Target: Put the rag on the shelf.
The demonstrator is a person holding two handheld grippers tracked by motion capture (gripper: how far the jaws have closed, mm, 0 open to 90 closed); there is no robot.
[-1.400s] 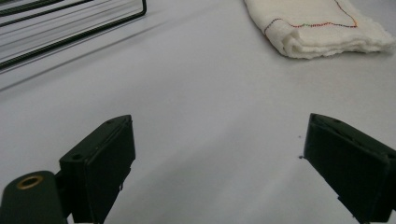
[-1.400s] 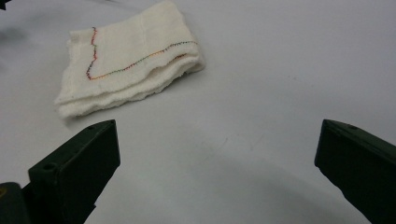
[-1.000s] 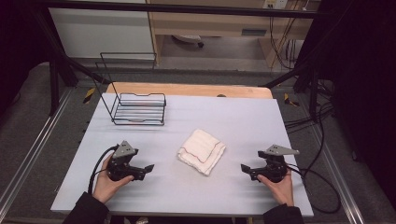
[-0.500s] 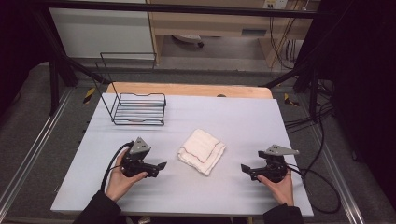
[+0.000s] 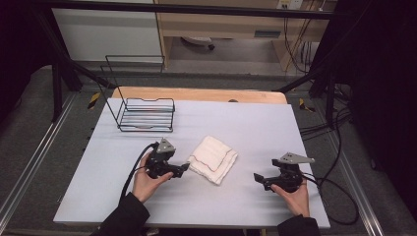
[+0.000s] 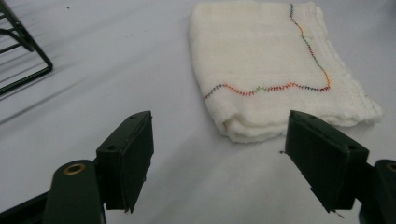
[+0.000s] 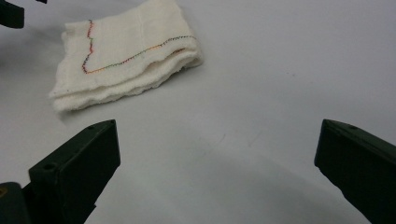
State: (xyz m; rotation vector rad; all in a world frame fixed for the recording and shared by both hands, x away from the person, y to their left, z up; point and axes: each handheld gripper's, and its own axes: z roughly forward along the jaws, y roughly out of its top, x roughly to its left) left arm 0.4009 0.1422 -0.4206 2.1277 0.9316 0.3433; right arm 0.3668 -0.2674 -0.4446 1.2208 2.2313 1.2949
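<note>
Cloth [image 5: 213, 158] sits folded near the middle of your bench [image 5: 255, 123], a white towel with a line of coloured stitching across its top layer, lying flat with one corner toward you. Your left gripper [image 5: 184, 168] is just beside its left edge, held low over the bench by your left hand [image 5: 147, 179], and in the left gripper view the folded edge of the cloth [image 6: 266, 70] lies just ahead of the two black fingers [image 6: 128, 158], closer to the one at the right of that view. Those fingers have just been closing a little, yet they stand well apart with only bare bench between them and nothing gripped. Your right gripper [image 5: 256, 178] rests on the bench well to the right of the cloth, in your right hand [image 5: 295, 196], pointing back toward it; in the right gripper view the cloth [image 7: 126, 53] shows farther off, up and left of the gap. Its fingers [image 7: 79, 172] are spread wide and hold nothing. A black wire rack [image 5: 145, 115] stands at the far left of the bench, well apart from the cloth and from both grippers.
</note>
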